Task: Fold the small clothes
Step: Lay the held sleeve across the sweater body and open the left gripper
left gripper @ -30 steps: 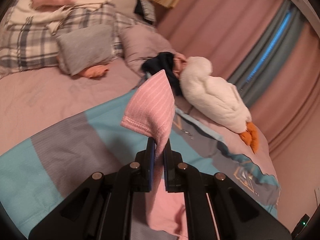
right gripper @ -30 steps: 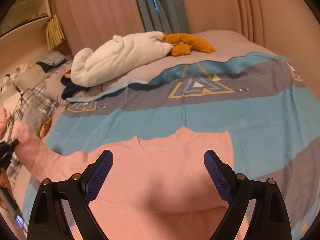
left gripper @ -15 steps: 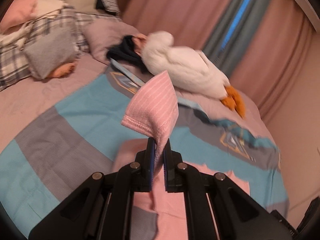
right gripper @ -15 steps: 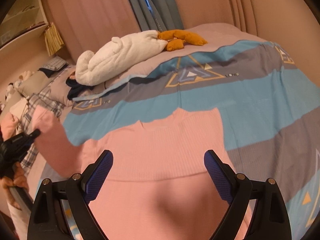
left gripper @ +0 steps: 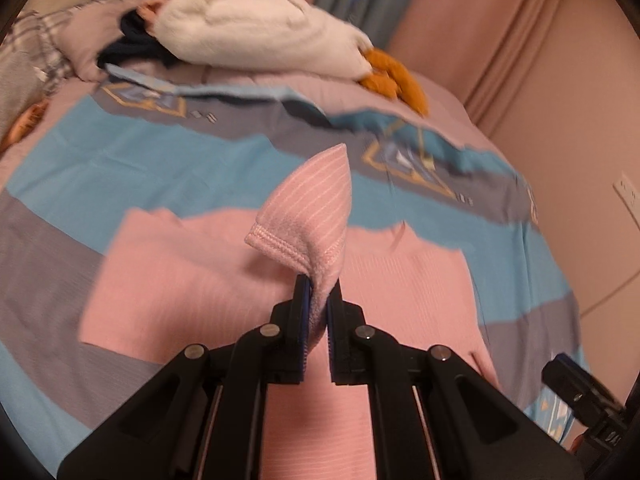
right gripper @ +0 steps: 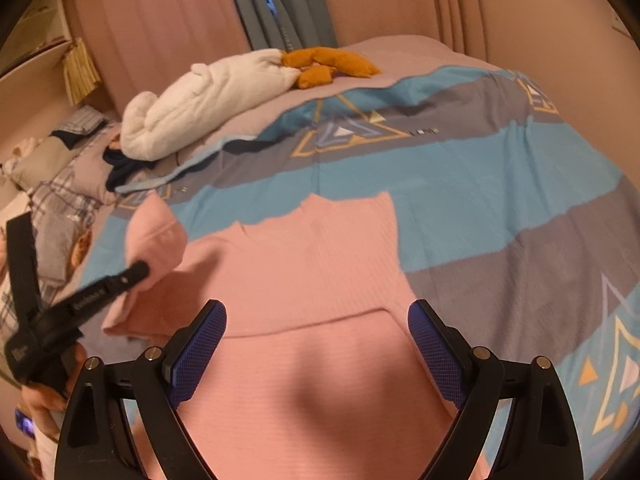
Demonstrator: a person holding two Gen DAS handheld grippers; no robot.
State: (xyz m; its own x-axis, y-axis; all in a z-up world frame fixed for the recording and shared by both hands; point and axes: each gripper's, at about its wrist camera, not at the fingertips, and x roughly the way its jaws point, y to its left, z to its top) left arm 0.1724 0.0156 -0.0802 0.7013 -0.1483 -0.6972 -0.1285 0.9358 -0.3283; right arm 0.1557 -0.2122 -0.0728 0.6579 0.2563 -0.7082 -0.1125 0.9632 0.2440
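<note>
A pink ribbed sweater (right gripper: 316,264) lies flat on the striped blue and grey bedspread (right gripper: 500,184); it also shows in the left wrist view (left gripper: 192,264). My left gripper (left gripper: 318,300) is shut on the sweater's sleeve cuff (left gripper: 308,208) and holds it lifted above the sweater's body. In the right wrist view the left gripper (right gripper: 136,272) holds that sleeve (right gripper: 156,232) over the sweater's left side. My right gripper (right gripper: 316,344) is open and empty, hovering above the lower part of the sweater.
A white plush goose (right gripper: 208,96) with orange feet (right gripper: 332,64) lies at the head of the bed. Pillows and piled clothes (right gripper: 60,208) sit at the left. Curtains (right gripper: 280,0) and a wall (left gripper: 560,80) stand behind the bed.
My left gripper has carried the sleeve cuff rightward, from beside the sweater to above its body. The right gripper has stayed open above the sweater's lower part.
</note>
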